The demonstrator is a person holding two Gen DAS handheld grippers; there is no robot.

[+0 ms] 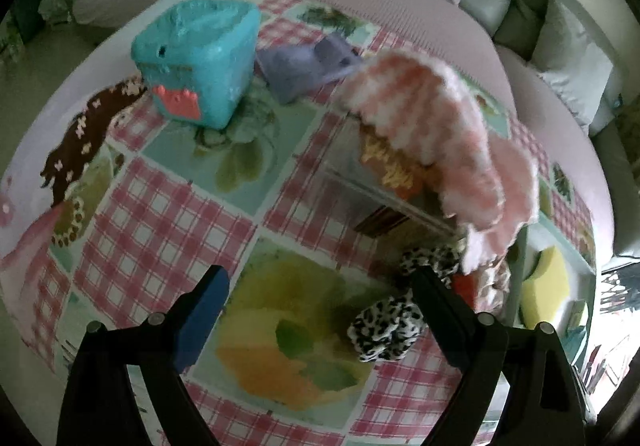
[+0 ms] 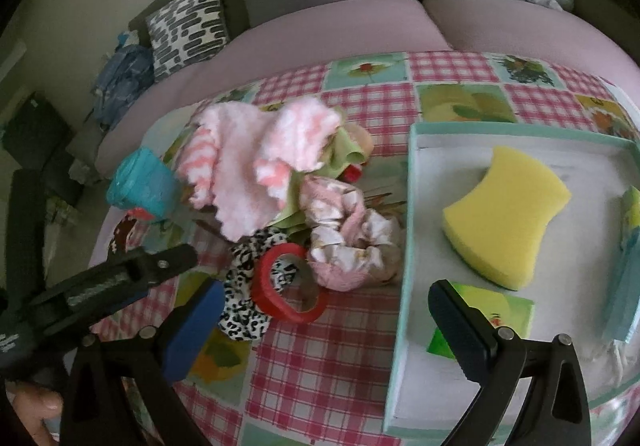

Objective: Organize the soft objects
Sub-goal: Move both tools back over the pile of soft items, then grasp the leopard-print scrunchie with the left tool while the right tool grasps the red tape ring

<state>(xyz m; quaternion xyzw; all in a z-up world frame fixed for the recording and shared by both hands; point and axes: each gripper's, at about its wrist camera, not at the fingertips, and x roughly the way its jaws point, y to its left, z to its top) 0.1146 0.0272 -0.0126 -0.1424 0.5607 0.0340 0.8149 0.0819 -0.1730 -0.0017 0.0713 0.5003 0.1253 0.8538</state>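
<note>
Sorting barely begun; both tongs released and empty

Yellow foam sponge [image 2: 506,216] already lies in the white teal-rimmed tray [image 2: 404,270]; fluffy pink-and-white cloth [image 2: 248,174], leopard-print scrunchie [image 2: 244,286] and pink patterned scrunchie [image 2: 352,242] remain heaped beside it; left gripper [image 1: 320,310] and right gripper [image 2: 324,330] gape over the tablecloth.

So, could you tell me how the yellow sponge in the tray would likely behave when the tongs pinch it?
The yellow sponge looks foamy, so probably light and squashy. Lying flat in the tray, it shouldn't roll.
</note>
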